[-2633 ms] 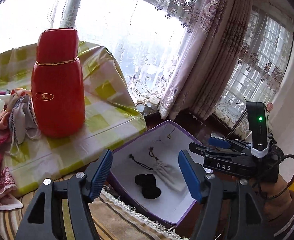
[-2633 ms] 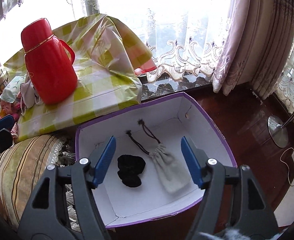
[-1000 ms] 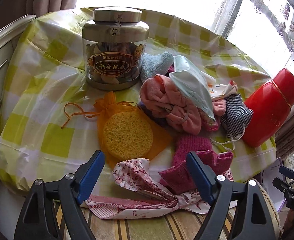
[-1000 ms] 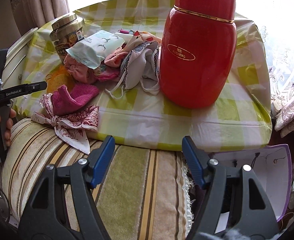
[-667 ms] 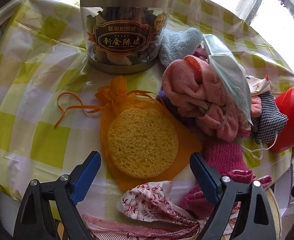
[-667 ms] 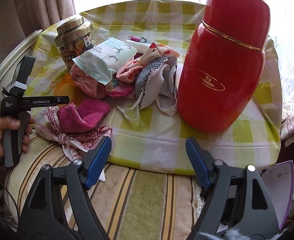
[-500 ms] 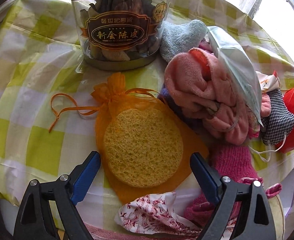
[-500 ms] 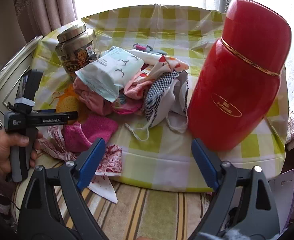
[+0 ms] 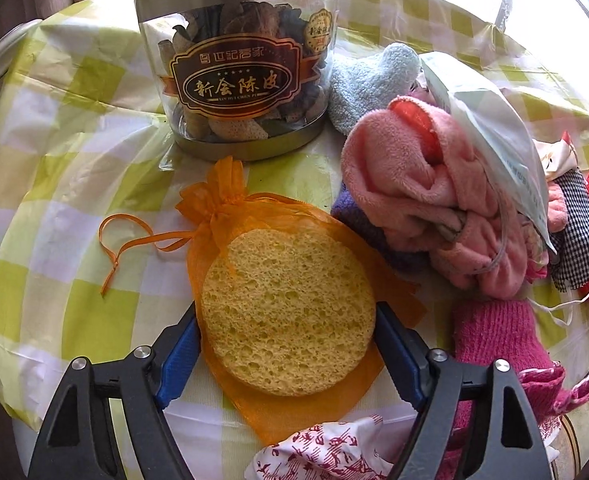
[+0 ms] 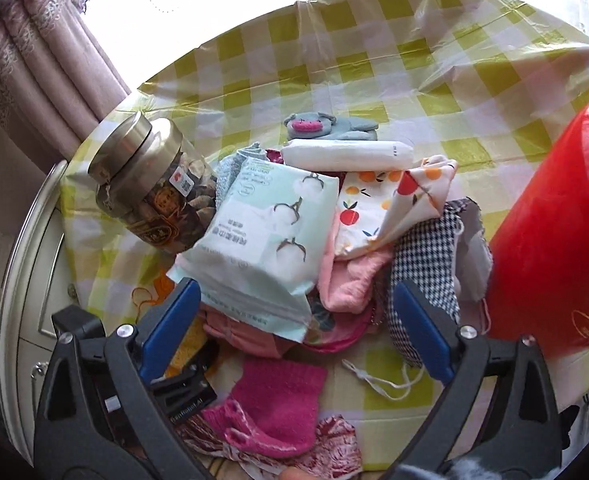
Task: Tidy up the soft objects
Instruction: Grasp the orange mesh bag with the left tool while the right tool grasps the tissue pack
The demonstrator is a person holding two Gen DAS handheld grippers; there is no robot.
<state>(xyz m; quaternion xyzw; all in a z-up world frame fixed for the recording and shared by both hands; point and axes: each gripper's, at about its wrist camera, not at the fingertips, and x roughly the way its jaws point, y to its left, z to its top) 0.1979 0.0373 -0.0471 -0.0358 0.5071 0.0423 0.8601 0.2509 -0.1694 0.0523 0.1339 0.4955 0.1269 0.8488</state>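
A round yellow sponge (image 9: 288, 312) lies on an orange mesh drawstring bag (image 9: 230, 208) on the green-checked tablecloth (image 9: 54, 128). My left gripper (image 9: 286, 314) points down over it. Its jaws are closing, with the blue pads at the sponge's two sides and the sponge undeformed. My right gripper (image 10: 294, 294) hovers over the pile of soft things. Its jaws are opening and grip nothing; a pale tissue pack (image 10: 262, 232) lies beyond them. The pile also holds a pink fleece cloth (image 9: 414, 192), a magenta knit piece (image 10: 282, 396), a fruit-print cloth (image 10: 382, 204) and a houndstooth mask (image 10: 422, 264).
A glass jar with a metal lid (image 9: 238, 68) stands just behind the orange bag. A tall red thermos (image 10: 554, 240) stands at the pile's right. A grey plush toy (image 10: 318, 124) and a white roll (image 10: 346, 154) lie at the back. Striped upholstery borders the table's near edge.
Both grippers left the purple box for the table. The left one sank onto the sponge and narrowed around it. The right one swung left over the pile and widened.
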